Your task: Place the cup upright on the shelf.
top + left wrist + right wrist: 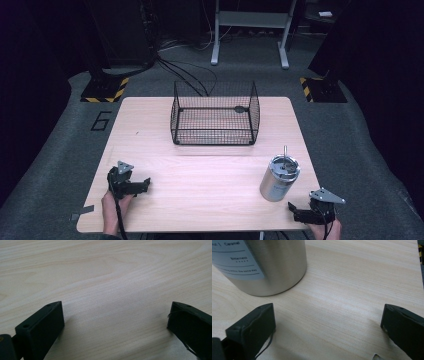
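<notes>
Steel canister (279,178) is seen upright on the table (200,175) near its right front, a thin rod rising from its lid. Right gripper (298,210) is held just beside it, jaws apart and empty; left gripper (142,184) likewise spread, well apart. Wire basket (215,120) is set farther back.

A wire basket (215,114) stands on the table (200,175) toward its far edge, about midway across. A metal canister (279,178) stands upright near the table's front right, well apart from the basket. The right gripper (300,211) rests just in front of and to the right of the canister, near the front edge. The left gripper (135,184) rests at the front left, with bare tabletop between it and the canister.
</notes>
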Tool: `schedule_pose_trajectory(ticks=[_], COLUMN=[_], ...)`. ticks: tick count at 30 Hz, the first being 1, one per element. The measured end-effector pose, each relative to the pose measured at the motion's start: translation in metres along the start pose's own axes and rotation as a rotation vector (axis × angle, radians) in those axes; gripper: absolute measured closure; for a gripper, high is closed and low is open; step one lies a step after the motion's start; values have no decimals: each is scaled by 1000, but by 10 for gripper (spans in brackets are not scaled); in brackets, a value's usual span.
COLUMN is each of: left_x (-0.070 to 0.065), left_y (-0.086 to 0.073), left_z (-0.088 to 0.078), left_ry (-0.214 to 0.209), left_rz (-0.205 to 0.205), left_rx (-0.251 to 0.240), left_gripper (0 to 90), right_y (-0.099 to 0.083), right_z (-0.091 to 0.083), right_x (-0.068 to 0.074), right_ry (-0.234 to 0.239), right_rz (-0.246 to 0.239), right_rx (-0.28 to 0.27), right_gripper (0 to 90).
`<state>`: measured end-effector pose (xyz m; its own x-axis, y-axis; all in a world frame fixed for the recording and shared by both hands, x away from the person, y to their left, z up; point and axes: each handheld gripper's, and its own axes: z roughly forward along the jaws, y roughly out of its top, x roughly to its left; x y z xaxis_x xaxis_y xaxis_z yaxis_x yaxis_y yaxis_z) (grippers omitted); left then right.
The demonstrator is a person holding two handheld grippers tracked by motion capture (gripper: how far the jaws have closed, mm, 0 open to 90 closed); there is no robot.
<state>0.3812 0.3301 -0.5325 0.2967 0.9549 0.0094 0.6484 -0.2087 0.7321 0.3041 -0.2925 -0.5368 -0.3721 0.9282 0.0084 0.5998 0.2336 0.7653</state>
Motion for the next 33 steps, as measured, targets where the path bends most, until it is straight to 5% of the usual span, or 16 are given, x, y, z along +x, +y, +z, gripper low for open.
schedule_pose_trajectory(ticks=[13,33], left_x=[0,0], left_y=[0,0], left_z=[0,0], left_ry=[-1,2], left_rz=[-4,-3], left_rx=[1,2], left_gripper=[5,5], right_y=[4,38], right_z=[-3,-39], right_x=[-2,27], right_ry=[12,67], right_rz=[17,-36], right_rx=[6,-40], right_gripper=[0,0])
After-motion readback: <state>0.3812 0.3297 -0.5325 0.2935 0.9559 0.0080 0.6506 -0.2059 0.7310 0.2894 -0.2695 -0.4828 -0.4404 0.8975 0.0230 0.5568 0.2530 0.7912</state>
